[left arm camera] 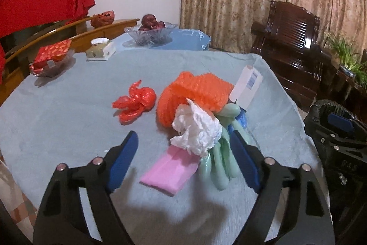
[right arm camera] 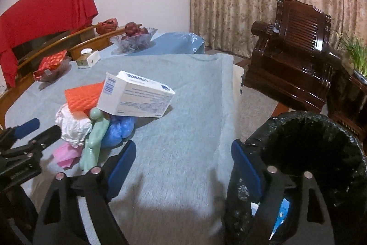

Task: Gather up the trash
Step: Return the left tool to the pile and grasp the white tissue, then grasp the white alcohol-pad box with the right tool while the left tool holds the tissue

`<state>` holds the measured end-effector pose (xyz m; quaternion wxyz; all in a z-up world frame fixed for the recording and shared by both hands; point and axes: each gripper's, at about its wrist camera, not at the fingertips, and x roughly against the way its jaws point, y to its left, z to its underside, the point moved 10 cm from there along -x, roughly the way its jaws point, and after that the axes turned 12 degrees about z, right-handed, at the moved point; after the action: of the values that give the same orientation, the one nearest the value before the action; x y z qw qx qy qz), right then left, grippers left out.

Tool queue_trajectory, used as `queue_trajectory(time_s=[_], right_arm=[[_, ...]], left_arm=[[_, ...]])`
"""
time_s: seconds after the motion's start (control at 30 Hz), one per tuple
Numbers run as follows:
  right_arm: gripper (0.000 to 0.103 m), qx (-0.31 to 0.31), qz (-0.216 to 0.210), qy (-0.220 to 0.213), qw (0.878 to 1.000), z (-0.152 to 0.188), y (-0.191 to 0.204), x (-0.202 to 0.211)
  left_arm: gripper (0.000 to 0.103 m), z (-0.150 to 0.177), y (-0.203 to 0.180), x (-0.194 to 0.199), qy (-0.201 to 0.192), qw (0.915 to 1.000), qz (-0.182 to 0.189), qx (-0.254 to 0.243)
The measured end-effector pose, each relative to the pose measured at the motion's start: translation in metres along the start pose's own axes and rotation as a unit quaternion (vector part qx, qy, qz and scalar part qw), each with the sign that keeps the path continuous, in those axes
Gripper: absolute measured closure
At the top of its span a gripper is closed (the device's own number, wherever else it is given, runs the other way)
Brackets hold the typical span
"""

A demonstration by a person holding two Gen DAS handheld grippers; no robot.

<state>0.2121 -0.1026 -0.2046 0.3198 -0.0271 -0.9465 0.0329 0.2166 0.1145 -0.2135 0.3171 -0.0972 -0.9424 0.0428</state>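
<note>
From your left wrist, the left gripper stands open, nothing pinched. Between its blue pads lie a crumpled white tissue, a flat pink paper and a glossy mint-green rubber glove, heaped mid-tabletop on the grey napped cloth. Beyond sit orange bubble wrap and a knotted red plastic bag.

From your right wrist, the right gripper gapes open over bare cloth near the tabletop's right edge; a white carton leans on the heap to its left, and the black-lined bin stands off that edge.
</note>
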Motion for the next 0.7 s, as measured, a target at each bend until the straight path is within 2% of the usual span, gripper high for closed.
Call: queue_trajectory(time_s=[0.1,0.17,0.27,0.33,0.43,0.53,0.7], right_arm=[[0.023,0.003,0.0,0.004,1.0,0.001,0.001,-0.006],[0.023,0.005,-0.002,0.007,1.0,0.0,0.002,-0.01],[0.024,0.008,-0.002,0.007,1.0,-0.002,0.003,-0.014],[0.024,0.01,0.0,0.007,1.0,-0.003,0.005,-0.017],[0.024,0.012,-0.001,0.006,1.0,-0.006,0.007,-0.018],[0.024,0.013,-0.007,0.002,1.0,-0.011,0.012,-0.016],[0.024,0.022,-0.017,-0.015,0.999,-0.022,0.026,-0.01]], left_arm=[[0.031,0.001,-0.002,-0.016,0.008,0.9999,0.008,0.001],[0.039,0.004,-0.004,-0.028,0.018,0.9997,0.017,0.003],[0.066,0.01,-0.004,-0.041,0.035,0.9989,0.029,0.012],[0.078,0.011,-0.004,-0.044,0.038,0.9984,0.039,0.017],[0.088,0.011,-0.006,-0.04,0.033,0.9984,0.043,0.016],[0.093,0.006,-0.004,-0.032,0.025,0.9986,0.043,0.017],[0.093,-0.011,0.001,-0.008,-0.003,0.999,0.041,0.02]])
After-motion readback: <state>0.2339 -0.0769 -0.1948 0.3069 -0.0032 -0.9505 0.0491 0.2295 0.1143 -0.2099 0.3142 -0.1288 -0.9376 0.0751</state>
